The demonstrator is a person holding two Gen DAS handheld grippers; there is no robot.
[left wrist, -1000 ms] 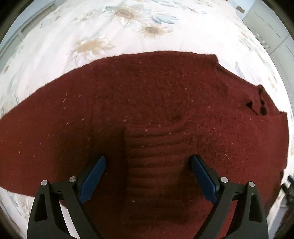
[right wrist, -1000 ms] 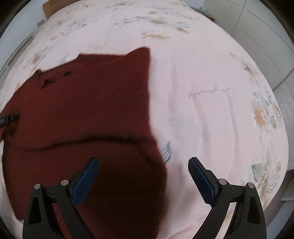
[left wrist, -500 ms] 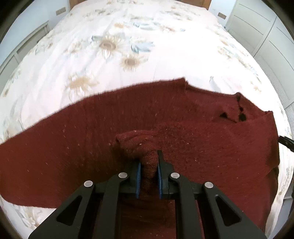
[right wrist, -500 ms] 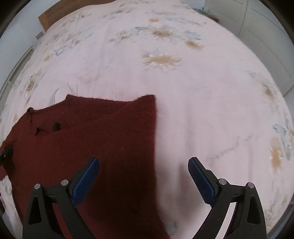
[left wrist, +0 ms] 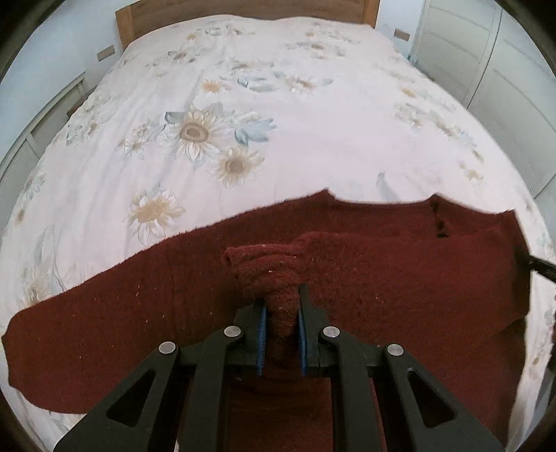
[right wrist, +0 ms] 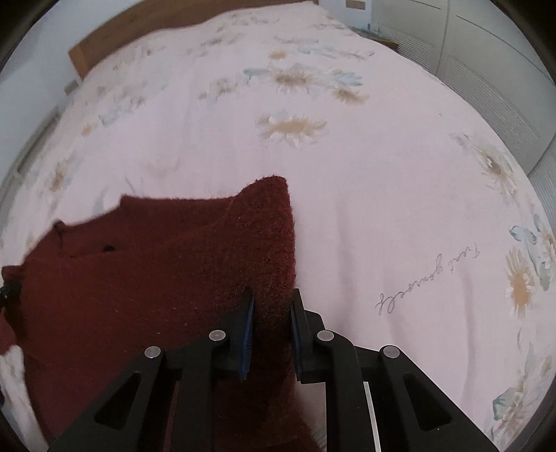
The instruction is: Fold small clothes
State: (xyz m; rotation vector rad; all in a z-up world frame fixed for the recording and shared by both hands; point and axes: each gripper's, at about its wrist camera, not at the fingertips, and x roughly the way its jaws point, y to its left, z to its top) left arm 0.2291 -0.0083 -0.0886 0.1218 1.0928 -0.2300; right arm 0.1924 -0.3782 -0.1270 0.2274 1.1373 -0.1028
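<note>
A dark red knitted sweater (left wrist: 382, 288) lies spread across the near part of a flowered bedspread (left wrist: 278, 121). My left gripper (left wrist: 281, 302) is shut on a bunched fold of the sweater's ribbed knit, which stands lifted above the rest of the cloth. In the right wrist view the sweater (right wrist: 139, 278) fills the lower left. My right gripper (right wrist: 272, 299) is shut on the sweater's right edge, which rises in a ridge to a corner above the fingers. A small dark opening shows near the neckline in both views.
The white bedspread (right wrist: 382, 174) with sunflower prints stretches far beyond the sweater. A wooden headboard (left wrist: 243, 10) stands at the far end. White wardrobe doors (left wrist: 504, 69) line the right side, and a low white piece of furniture (left wrist: 45, 114) runs along the left.
Both grippers have gone from open to shut on the sweater, the left one first and the right one last. The left has risen, pulling a fold of knit up.
</note>
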